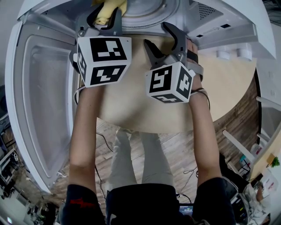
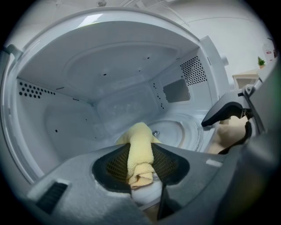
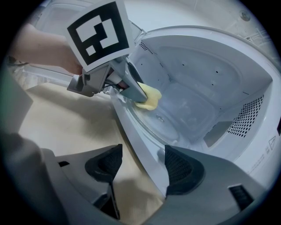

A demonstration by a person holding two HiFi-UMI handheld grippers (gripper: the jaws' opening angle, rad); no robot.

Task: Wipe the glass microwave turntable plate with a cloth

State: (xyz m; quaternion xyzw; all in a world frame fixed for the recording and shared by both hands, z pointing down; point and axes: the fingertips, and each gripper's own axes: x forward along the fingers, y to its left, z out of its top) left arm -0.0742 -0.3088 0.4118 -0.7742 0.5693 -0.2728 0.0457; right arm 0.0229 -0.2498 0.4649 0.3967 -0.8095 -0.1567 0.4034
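The glass turntable plate (image 2: 181,130) lies on the floor of the open microwave (image 2: 109,70); it also shows at the top of the head view (image 1: 147,11) and in the right gripper view (image 3: 163,117). My left gripper (image 2: 140,163) is shut on a rolled yellow cloth (image 2: 139,154). The cloth's end (image 3: 148,97) reaches over the plate's near left rim. In the head view the left gripper (image 1: 105,16) is at the microwave mouth. My right gripper (image 1: 159,36) stands open just right of it, and its jaws (image 3: 142,165) straddle the microwave's front sill with nothing held.
The microwave door (image 1: 44,88) hangs open to the left. The microwave stands on a beige tabletop (image 1: 131,105) whose curved edge is near my body. The cavity walls (image 3: 206,66) and the vent grille (image 3: 248,115) close in around the plate.
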